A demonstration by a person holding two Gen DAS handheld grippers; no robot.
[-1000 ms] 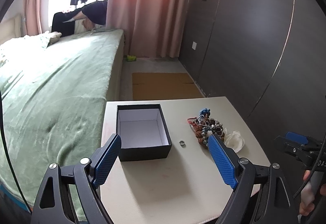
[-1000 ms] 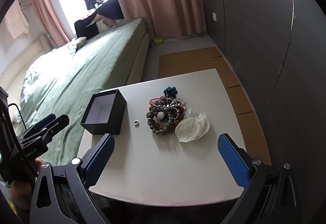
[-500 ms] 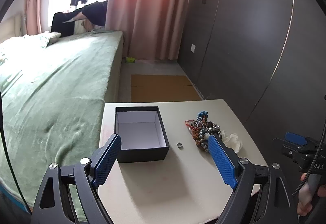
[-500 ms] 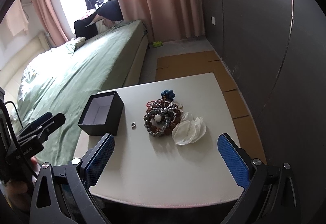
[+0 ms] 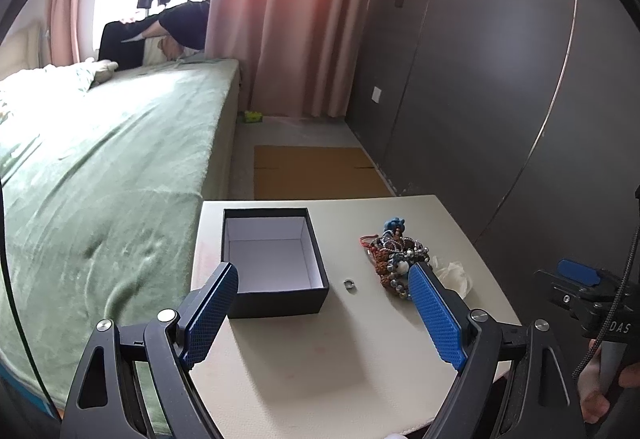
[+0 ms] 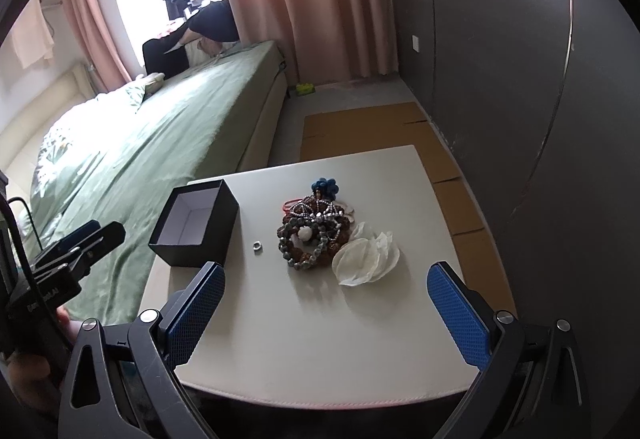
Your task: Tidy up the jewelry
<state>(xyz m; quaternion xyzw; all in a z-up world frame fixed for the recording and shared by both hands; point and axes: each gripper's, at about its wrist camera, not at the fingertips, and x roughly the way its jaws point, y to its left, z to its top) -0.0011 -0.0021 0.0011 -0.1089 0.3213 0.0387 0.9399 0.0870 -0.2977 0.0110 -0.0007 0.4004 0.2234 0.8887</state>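
An open black box (image 5: pixel 276 299) with a white, empty inside stands on the left part of the small white table (image 5: pixel 320 359). To its right lies a small silver ring (image 5: pixel 349 284), then a tangled pile of bead bracelets (image 5: pixel 394 253). My left gripper (image 5: pixel 322 273) hovers open above the table's near side, with nothing between its fingers. In the right wrist view the box (image 6: pixel 196 227), ring (image 6: pixel 256 246) and bracelet pile (image 6: pixel 312 235) lie ahead of my right gripper (image 6: pixel 327 271), which is also open and holds nothing.
A crumpled white tissue (image 6: pixel 366 257) lies right of the pile. A green bed (image 5: pixel 100 179) runs along the table's left side. Dark wall panels (image 5: pixel 500 99) stand close on the right. Flat cardboard (image 5: pixel 316 175) covers the floor beyond the table.
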